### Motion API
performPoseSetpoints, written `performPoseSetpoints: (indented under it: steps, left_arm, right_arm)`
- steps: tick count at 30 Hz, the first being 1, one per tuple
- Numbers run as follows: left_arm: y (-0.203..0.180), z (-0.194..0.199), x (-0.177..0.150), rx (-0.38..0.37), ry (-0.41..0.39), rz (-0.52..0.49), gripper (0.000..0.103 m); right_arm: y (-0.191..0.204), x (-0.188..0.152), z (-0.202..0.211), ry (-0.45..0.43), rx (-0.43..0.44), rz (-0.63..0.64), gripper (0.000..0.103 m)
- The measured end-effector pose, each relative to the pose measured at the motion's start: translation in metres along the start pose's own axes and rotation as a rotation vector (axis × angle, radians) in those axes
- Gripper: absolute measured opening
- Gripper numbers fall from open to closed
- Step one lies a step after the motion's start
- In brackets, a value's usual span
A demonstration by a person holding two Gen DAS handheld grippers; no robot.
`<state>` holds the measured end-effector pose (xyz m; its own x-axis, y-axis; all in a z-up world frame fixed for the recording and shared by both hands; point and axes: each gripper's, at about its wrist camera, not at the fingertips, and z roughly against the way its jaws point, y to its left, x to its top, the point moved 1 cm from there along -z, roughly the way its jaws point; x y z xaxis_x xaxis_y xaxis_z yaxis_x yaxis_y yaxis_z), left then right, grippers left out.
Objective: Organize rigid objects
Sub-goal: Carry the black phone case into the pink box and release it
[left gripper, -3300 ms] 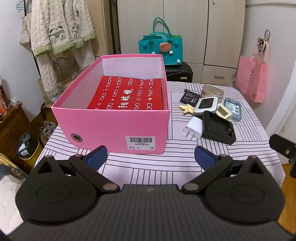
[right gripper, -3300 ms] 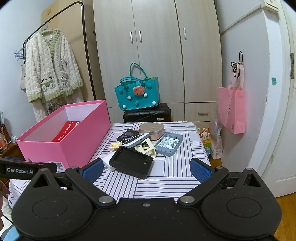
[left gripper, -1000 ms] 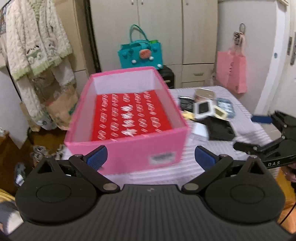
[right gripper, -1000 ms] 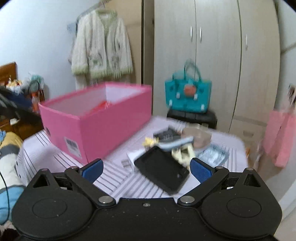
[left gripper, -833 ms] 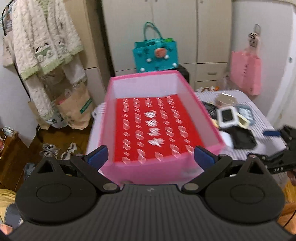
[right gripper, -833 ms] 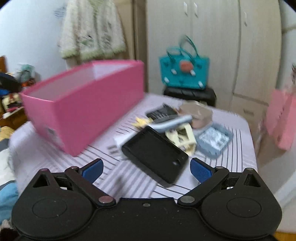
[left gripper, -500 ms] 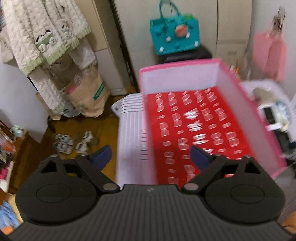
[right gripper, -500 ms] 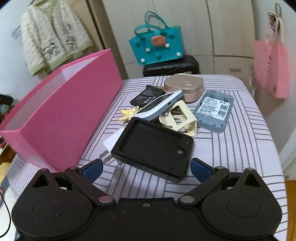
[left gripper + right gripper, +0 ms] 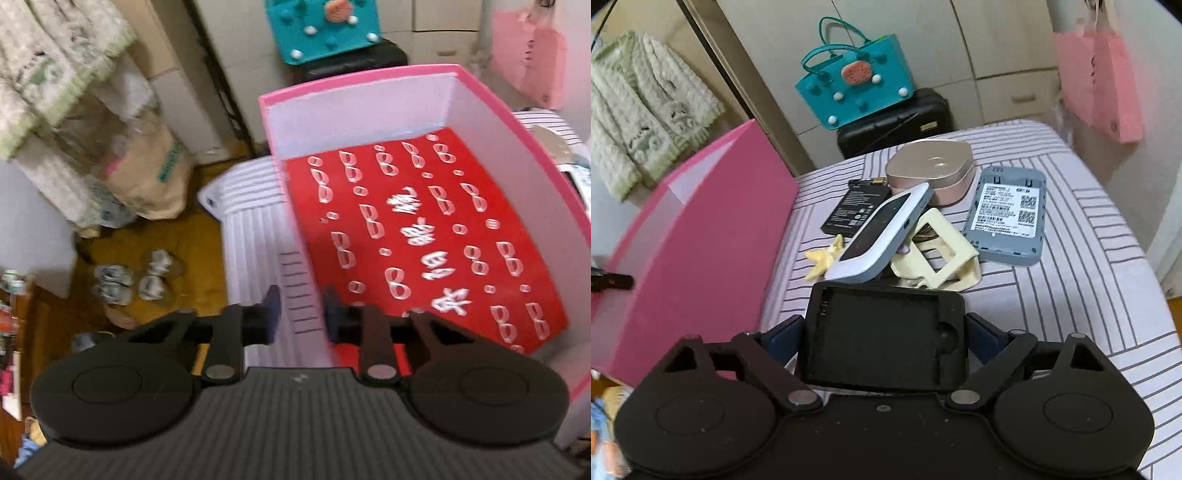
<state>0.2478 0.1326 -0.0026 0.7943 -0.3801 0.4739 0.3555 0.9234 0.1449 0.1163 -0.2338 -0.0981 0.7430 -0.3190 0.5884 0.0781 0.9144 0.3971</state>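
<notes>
— Where is the left gripper (image 9: 301,314)?

— Over the pink box (image 9: 480,110), its fingers straddling the box's wall at 9 o'clock: one pad outside above the striped tablecloth (image 9: 255,236), the other inside above the red printed sheet (image 9: 424,236) lining the bottom. The pads look nearly closed on that thin wall, but blur keeps me from saying whether they touch it.

— And the right gripper (image 9: 884,338)?

— Clenched on the black tray-shaped case (image 9: 882,339); a blue pad presses each short side. The case sits at 6 o'clock of the clutter.

— What else is on the table?

— At 12 o'clock from the case, a white pocket router (image 9: 882,236) leans on a cream plastic frame (image 9: 942,254). A yellow starfish trinket (image 9: 823,258) lies at 11 o'clock, a black battery (image 9: 855,210) beyond it. A rose-gold heart-shaped box (image 9: 931,173) is at 12 o'clock, farther back, and a grey back cover (image 9: 1008,218) with labels at 1 o'clock. The pink box stands at 9 o'clock.
</notes>
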Motion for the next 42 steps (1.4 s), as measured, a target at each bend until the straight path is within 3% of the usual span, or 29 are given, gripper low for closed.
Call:
performPoseSetpoints:
  steps: [5,9,15,18,22,27,29,32,35,42]
  left_arm:
    - [-0.004,-0.002,0.0,-0.018,-0.006,0.001,0.007]
    - [-0.008,-0.001,-0.002,-0.009,-0.013,0.005,0.007]
    - [-0.008,0.001,-0.003,0.002,-0.024,0.009,0.006]
    - [-0.01,0.002,-0.004,0.01,-0.036,0.001,0.006]
    - [-0.008,0.003,-0.004,0.002,-0.034,0.008,0.006]
    - [-0.01,0.004,-0.004,0.0,-0.034,-0.004,0.006]
    - [-0.008,0.003,-0.004,-0.008,-0.038,0.001,0.006]
    - [-0.006,0.003,-0.004,-0.016,-0.04,0.002,0.006]
    - [-0.006,0.003,-0.004,-0.024,-0.039,0.004,0.006]
    - [-0.009,0.003,-0.004,-0.038,-0.038,0.002,0.007]
  right_arm:
    - [0.01,0.006,0.025,-0.039,-0.01,0.076,0.094]
    - [0.035,0.023,0.051,-0.096,0.012,0.194,0.094]
    - [0.094,0.072,0.06,-0.123,0.211,0.372,0.094]
    - [0.125,0.095,0.034,-0.049,0.282,0.443,0.094]
    - [0.162,0.122,-0.021,0.112,0.322,0.479,0.094]
    - [0.196,0.125,-0.08,0.275,0.312,0.511,0.094]
    - [0.205,0.12,-0.095,0.316,0.296,0.52,0.094]
    - [0.226,0.117,-0.109,0.298,0.218,0.603,0.094]
    - [0.24,0.12,-0.129,0.382,0.23,0.602,0.094]
    - [0.248,0.108,-0.17,0.476,0.178,0.625,0.095]
